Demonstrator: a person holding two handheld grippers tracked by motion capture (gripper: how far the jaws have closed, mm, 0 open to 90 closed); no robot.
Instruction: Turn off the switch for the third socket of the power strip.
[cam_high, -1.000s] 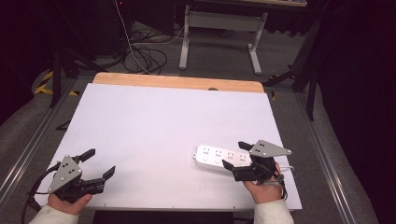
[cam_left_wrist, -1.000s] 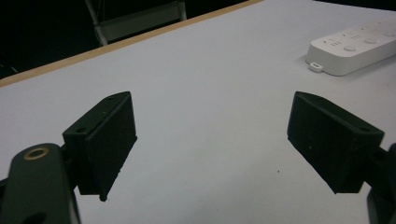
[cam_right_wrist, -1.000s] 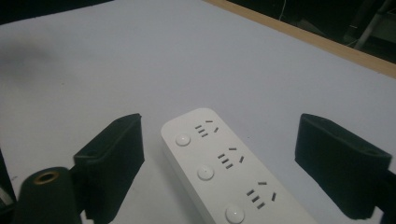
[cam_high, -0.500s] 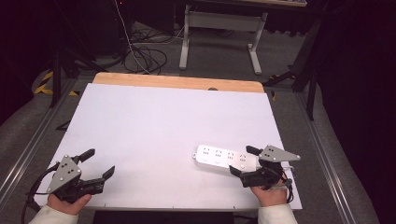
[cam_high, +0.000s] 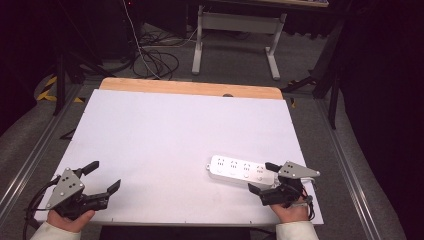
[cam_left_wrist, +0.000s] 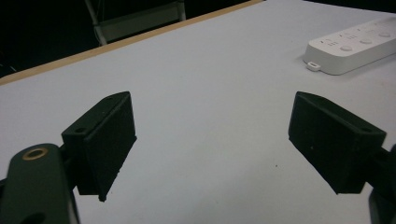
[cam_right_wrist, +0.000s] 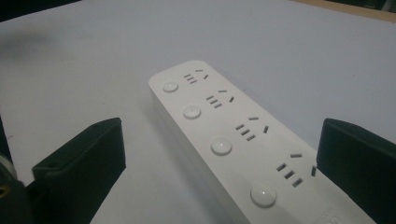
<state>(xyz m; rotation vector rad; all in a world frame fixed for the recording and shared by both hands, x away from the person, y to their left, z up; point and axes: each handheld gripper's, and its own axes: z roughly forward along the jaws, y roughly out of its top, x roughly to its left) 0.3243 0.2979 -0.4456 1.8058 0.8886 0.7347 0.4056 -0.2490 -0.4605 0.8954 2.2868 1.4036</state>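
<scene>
- Pulling back toward the person, the right gripper (cam_high: 261, 177) has come away from over the power strip (cam_high: 240, 170) to its near end and sunk closer to the table; its jaws have just been opening and now stand wide, straddling that end with the pads clear of it.
- From the right gripper view the power strip (cam_right_wrist: 233, 140) runs away between the two black jaws, four round buttons in a row beside the sockets.
- Flat on the white table (cam_high: 165, 130), toward its right near corner, is where the strip lies, nothing plugged in (its cord I cannot make out).
- To grip it well, I'd judge the jaws should drop squarely over the long sides, level with the casing, before closing, so it does not skid or twist.
- Over at the near left corner, the left gripper (cam_high: 106, 176) hovers with jaws apart and empty.
- No bin, tray or box stands on the tabletop.
</scene>
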